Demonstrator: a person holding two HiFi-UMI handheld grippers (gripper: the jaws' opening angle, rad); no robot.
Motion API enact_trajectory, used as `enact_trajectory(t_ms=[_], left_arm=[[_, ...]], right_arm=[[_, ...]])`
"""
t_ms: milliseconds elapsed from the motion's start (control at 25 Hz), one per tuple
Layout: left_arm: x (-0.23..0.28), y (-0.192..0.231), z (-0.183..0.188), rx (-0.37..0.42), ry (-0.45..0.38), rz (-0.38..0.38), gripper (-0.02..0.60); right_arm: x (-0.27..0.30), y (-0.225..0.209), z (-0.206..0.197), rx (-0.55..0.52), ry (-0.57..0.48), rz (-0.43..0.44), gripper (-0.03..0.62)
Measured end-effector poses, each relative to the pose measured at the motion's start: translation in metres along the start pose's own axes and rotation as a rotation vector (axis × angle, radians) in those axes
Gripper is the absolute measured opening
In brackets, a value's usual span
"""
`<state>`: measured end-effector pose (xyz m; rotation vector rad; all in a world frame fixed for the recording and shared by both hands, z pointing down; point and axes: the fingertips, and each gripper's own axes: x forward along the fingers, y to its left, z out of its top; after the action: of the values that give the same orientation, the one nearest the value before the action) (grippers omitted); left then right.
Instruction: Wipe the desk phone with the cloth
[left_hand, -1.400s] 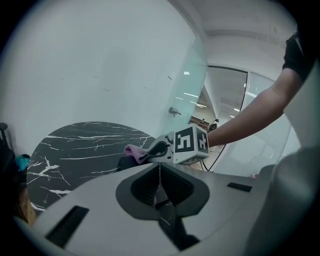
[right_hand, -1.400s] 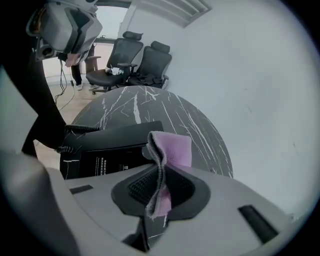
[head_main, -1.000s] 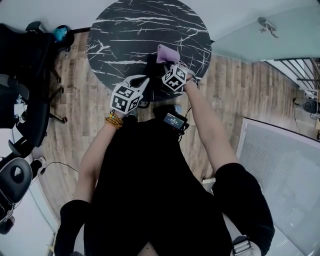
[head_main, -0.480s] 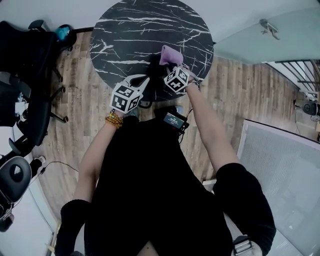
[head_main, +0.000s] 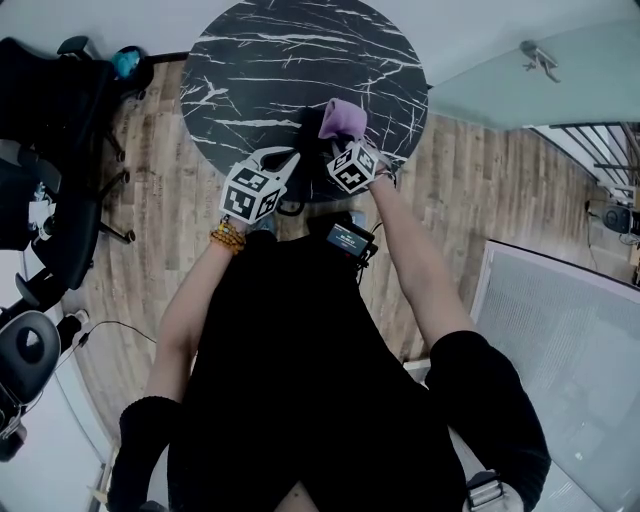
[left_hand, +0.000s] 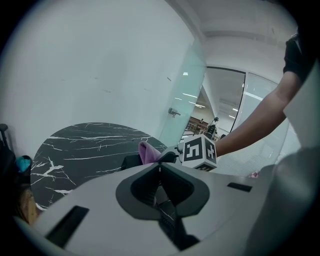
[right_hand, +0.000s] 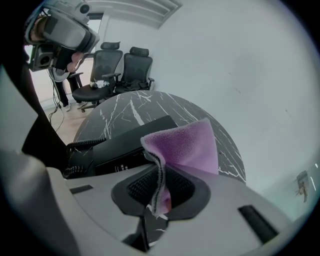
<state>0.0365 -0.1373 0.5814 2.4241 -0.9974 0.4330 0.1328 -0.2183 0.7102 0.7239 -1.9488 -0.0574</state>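
Cloth (right_hand: 190, 142) slightly rightward — in right claw (right_hand: 159, 197)

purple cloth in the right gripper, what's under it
The right gripper pinches the cloth by its lower edge. Beneath it lies the black desk phone on the marble table, coiled cord at its left. The phone's part behind the cloth is covered; contact cannot be told.

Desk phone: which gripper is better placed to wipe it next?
Right, probably. The right gripper is shut on the purple cloth, which hangs just in front of the desk phone. The left gripper is shut with nothing in it.
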Motion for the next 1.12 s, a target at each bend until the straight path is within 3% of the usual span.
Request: enact_trajectory(t_ms=[1120], left_arm=[[0.000, -0.003, -0.009, 0.009, 0.027, -0.020, 0.023]], right_arm=[[-0.003, 0.042, -0.020, 0.042, 0.013, 0.045, 0.058]])
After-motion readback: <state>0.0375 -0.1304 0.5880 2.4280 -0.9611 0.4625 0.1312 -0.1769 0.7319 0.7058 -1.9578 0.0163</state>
